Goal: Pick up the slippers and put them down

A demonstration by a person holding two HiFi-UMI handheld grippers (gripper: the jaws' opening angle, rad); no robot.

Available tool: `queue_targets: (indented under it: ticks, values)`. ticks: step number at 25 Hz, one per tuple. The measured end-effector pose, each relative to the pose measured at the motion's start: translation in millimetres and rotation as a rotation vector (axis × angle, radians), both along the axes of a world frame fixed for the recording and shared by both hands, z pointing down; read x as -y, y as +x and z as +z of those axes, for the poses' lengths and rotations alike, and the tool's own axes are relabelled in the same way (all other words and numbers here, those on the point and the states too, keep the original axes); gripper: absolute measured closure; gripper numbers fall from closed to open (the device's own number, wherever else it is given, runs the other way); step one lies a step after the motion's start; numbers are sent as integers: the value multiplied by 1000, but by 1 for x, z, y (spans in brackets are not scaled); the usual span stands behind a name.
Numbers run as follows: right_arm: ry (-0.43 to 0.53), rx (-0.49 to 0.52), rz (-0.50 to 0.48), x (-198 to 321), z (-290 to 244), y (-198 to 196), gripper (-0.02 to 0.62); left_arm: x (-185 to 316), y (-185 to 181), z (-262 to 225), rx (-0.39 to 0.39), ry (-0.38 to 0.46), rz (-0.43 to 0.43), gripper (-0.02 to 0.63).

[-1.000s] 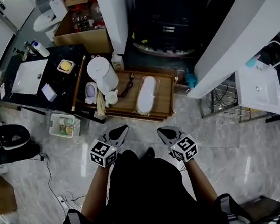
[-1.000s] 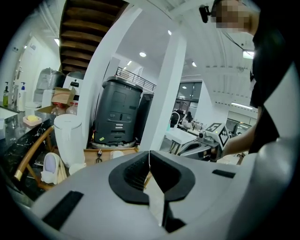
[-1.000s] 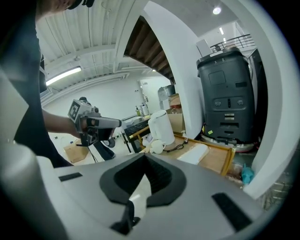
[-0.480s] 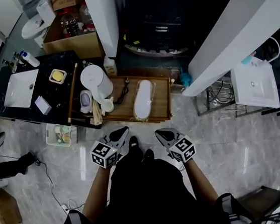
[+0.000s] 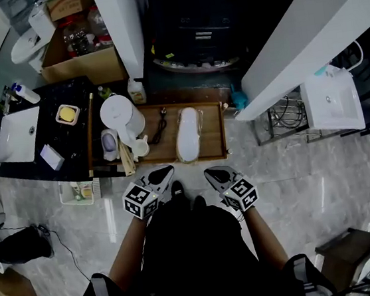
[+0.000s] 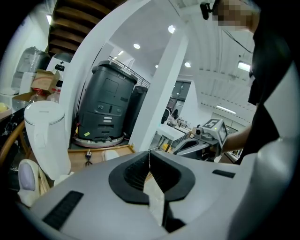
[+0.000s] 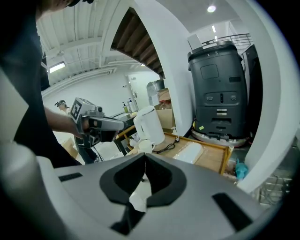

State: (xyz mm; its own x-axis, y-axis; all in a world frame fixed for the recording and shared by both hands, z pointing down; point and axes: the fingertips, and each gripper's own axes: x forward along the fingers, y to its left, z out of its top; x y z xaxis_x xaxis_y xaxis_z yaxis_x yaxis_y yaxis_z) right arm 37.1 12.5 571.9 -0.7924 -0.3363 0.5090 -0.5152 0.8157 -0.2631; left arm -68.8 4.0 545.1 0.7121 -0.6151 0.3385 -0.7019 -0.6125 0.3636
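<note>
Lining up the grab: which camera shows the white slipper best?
Head view: the white slipper shows whole, from above, on the wooden tray. Right gripper view shows it low and slanted; left gripper view catches only a small part.

Pale glossy marble floor (image 5: 310, 189) with streaks of reflected light. Black counter (image 5: 77, 144) with a white sink (image 5: 17, 134) at left, white basin (image 5: 329, 99) at right. White pillar (image 5: 116, 25) and broad slanting white beam (image 5: 305, 35) either side of a dark grey machine (image 5: 200, 28). Recessed ceiling lights (image 6: 136, 46) overhead, white walls beyond.
</note>
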Motion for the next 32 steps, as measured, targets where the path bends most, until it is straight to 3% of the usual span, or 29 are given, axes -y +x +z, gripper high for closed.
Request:
queue_targets:
  ticks: [11,19,26,27,29,32]
  values:
    - [-8,-66,4,4,19,7,584,11,-9,29,18,-67,87,592]
    - [-61,-59,-25,11,41,15,583,24,0,47,5,-81,95,592]
    - [-126,-57,-68,24,65,9,533,35,-2,72,17,-139,56,590]
    - [-140,-59,-63,28,71,9,514,38,-3,77,15,-149,46,580]
    - [-166,-75,-61,33,84,8,482,44,-5,85,10,-171,33,496]
    - [-189,-116,-87,38,101,7,432,50,-4,96,10,-207,30,471]
